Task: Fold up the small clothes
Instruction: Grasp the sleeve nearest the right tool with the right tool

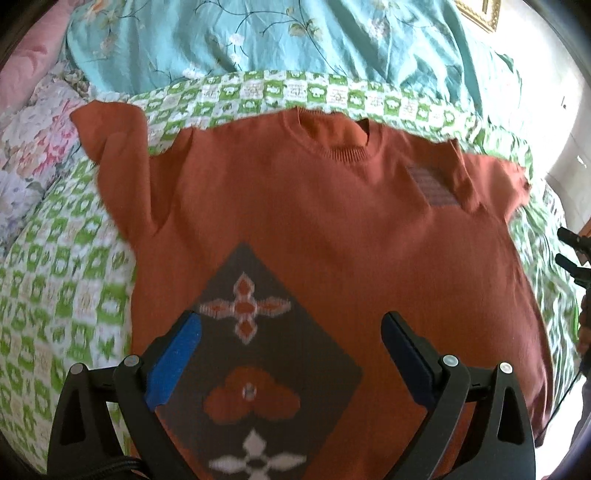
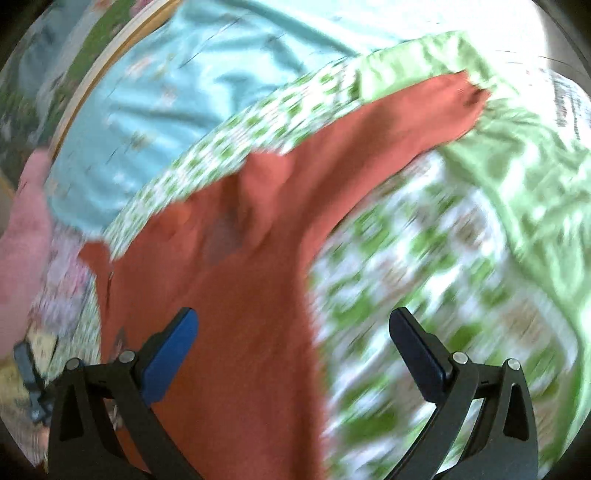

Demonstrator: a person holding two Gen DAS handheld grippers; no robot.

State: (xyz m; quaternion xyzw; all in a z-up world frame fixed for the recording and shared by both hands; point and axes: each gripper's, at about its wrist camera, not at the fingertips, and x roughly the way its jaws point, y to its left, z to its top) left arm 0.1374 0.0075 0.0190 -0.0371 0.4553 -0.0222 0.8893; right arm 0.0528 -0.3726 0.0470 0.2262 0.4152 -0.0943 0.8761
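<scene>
A small rust-orange sweater (image 1: 314, 206) lies spread flat, front up, on a green-and-white patterned bedspread (image 1: 66, 288). It has a grey diamond panel (image 1: 266, 362) on the lower front and a small grey patch (image 1: 430, 184) on the chest. My left gripper (image 1: 290, 328) is open and empty above the diamond panel. My right gripper (image 2: 293, 325) is open and empty above the sweater's right side edge (image 2: 258, 295); that view is blurred. The sweater's long right sleeve (image 2: 406, 122) stretches away to the upper right. The right gripper also shows at the left wrist view's right edge (image 1: 570, 254).
A teal floral quilt (image 1: 258, 33) lies bunched behind the sweater. A pink pillow (image 1: 26, 62) and a floral cloth (image 1: 33, 155) sit at the left. A crumpled green sheet (image 2: 517, 166) lies at the right. A wooden bed rail (image 2: 99, 88) runs behind.
</scene>
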